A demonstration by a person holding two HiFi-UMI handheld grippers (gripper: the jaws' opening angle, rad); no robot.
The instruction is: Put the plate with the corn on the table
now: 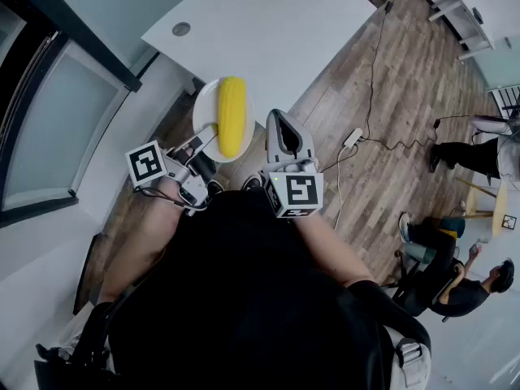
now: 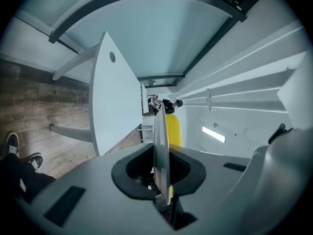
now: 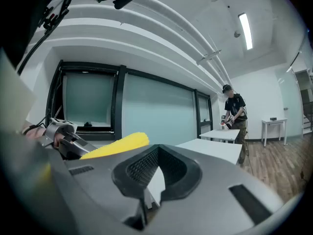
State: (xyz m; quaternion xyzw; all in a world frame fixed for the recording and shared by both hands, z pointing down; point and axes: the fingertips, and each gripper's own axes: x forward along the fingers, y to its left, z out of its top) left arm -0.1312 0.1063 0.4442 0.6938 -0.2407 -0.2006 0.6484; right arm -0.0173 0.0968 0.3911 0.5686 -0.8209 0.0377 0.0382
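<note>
Yellow corn (image 1: 231,116) lies lengthwise on white plate (image 1: 208,110), long axis pointing away from the person toward the white bench (image 1: 268,23). Plate is in the air over wood floor (image 1: 382,161), far rim about at the bench's near corner, not set down yet. Left tool (image 1: 201,146) pinches the plate's near-left rim; in its own view the plate (image 2: 160,146) runs edge-on between the jaws, corn (image 2: 174,129) beyond. Right tool (image 1: 280,130) sits just right of the plate, not touching, jaws pressed together on nothing. Bench is straight ahead of the left tool, so my read is push forward and lower, carried by the left alone.
</note>
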